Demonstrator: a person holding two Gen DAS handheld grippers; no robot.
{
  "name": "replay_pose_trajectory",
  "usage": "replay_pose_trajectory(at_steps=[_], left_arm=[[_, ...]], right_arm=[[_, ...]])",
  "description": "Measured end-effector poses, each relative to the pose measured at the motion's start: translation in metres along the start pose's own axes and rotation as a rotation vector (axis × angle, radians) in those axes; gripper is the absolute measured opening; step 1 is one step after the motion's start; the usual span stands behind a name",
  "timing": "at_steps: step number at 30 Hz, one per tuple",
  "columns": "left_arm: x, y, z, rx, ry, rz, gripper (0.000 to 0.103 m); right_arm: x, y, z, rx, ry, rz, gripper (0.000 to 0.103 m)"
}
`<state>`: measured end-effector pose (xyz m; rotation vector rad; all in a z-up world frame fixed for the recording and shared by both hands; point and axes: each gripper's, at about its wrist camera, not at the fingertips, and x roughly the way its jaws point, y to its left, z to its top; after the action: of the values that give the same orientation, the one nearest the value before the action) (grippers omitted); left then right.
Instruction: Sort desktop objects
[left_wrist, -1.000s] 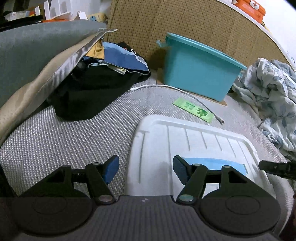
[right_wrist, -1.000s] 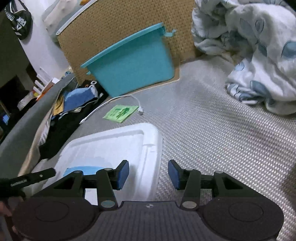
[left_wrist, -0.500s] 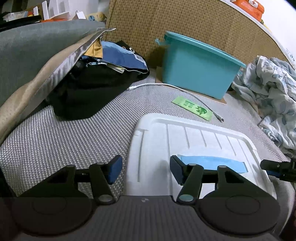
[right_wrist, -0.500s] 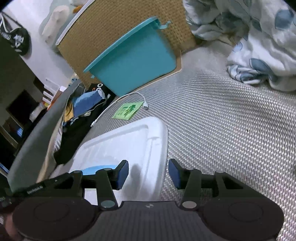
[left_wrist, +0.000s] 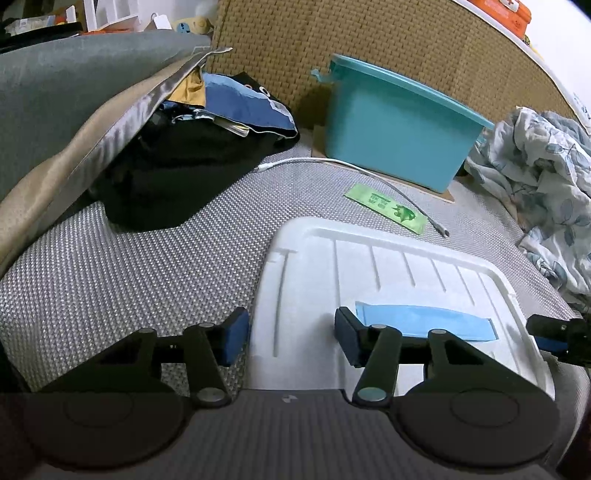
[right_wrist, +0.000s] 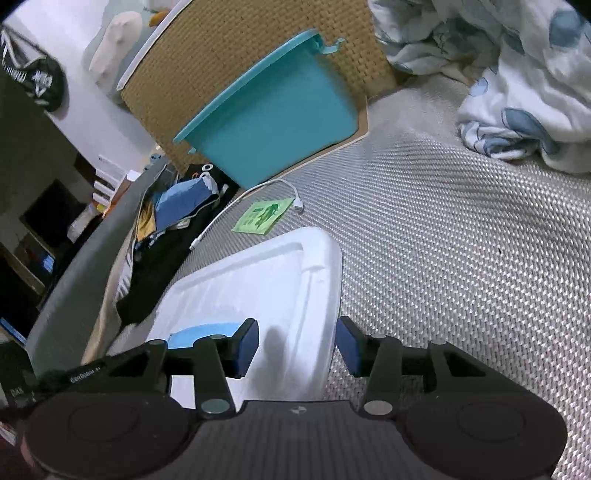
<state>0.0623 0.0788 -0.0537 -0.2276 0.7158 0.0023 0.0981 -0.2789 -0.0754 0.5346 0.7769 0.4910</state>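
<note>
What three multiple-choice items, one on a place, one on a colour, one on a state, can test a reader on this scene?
1. Where does the green card lie?
A. inside the tub
B. on the grey mat, between tub and white lid
C. on the blanket

2. What colour is the tub?
A. teal
B. red
C. yellow

3. How are the left tongs?
A. shut on the cable
B. shut on the card
C. open, holding nothing

Key: 1 B, mat shows around it, before the lid; 2 A, teal walls; 3 C, pads stand apart.

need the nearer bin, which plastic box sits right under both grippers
The white lidded box, with blue tape on its lid; the teal tub stands farther back against the woven panel.
</note>
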Motion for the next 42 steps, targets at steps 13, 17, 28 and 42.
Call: replay_pose_trajectory(at_steps=[13, 17, 28, 42], left_arm=[[0.000, 0.010, 0.002, -0.047, -0.004, 0.029, 0.055], [0.000, 0.009, 0.002, -0.041, -0.002, 0.028, 0.055], [0.004, 0.012, 0.004, -0.054, 0.015, 0.021, 0.057], [0.006, 0.033, 0.007, -0.204, 0.014, 0.002, 0.048]], right_arm=[[-0.001, -0.013, 0.000, 0.157, 0.037, 0.122, 0.052], [-0.004, -0.015, 0.002, 0.170, 0.059, 0.063, 0.027], [-0.003, -0.024, 0.004, 0.228, 0.072, 0.090, 0.033], [0.000, -0.030, 0.002, 0.336, 0.085, 0.217, 0.057]])
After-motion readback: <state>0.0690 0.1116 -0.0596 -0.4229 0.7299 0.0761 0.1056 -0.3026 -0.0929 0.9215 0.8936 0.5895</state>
